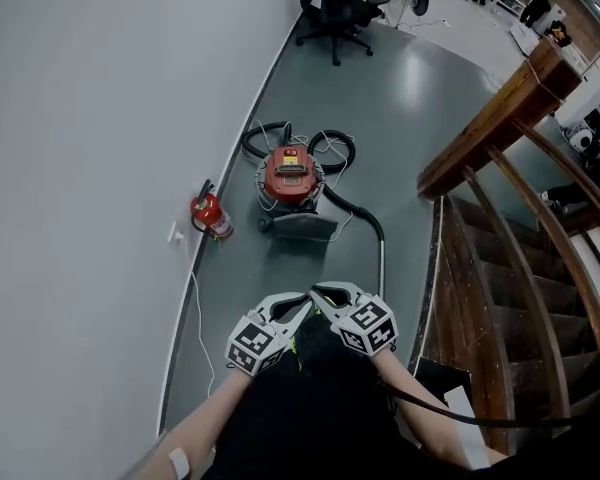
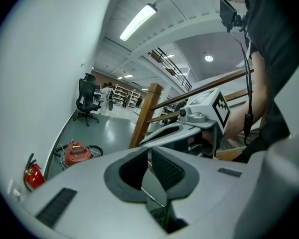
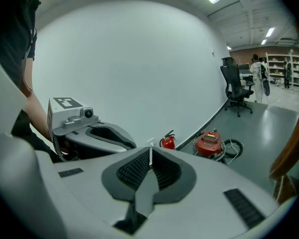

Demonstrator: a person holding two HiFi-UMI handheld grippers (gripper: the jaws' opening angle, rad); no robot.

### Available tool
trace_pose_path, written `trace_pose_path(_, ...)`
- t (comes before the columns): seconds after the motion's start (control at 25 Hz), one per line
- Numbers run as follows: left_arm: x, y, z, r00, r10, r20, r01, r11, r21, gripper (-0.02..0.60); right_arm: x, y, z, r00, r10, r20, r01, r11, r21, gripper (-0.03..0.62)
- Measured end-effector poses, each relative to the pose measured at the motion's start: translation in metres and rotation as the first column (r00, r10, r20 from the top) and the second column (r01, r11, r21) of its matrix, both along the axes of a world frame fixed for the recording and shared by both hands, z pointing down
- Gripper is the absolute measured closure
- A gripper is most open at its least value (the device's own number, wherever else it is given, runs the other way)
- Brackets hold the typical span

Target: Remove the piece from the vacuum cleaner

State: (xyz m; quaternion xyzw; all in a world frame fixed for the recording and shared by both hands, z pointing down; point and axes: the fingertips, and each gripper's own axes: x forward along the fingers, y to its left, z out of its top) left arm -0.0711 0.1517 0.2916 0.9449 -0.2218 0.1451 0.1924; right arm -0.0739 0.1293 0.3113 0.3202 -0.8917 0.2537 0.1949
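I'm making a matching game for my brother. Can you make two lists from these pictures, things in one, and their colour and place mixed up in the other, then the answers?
1. vacuum cleaner
2. fire extinguisher
3. office chair
4. handrail

A. black, far end of the floor
B. brown wood, on the right
C. red, beside the white wall
D. red, on the open floor, black hose attached

Pairs: 1-D, 2-C, 3-A, 4-B

The smooth grey floor (image 1: 420,98) is looking glossy and throwing reflections. The round red plastic vacuum cleaner (image 1: 291,176) is shining a bit, the brown wooden stair rail (image 1: 500,108) is looking varnished, and the plain white wall (image 1: 100,118) is looking matt.
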Motion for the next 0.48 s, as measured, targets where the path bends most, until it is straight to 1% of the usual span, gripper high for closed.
trace_pose_path(0.32, 0.024, -0.033, 0.009, 0.999, -0.007, 0.047, 0.009, 1.0, -0.03, 0.561, 0.024, -0.031, 0.009, 0.998, -0.042, 0.039, 0.043, 0.999, -0.03, 0.58)
trace_pose_path(0.48, 0.034, -0.055, 0.013, 0.997, -0.049, 0.065, 0.052, 0.998, -0.042, 0.561, 0.036, -0.049, 0.013, 0.995, -0.084, 0.048, 0.086, 0.995, -0.04, 0.58)
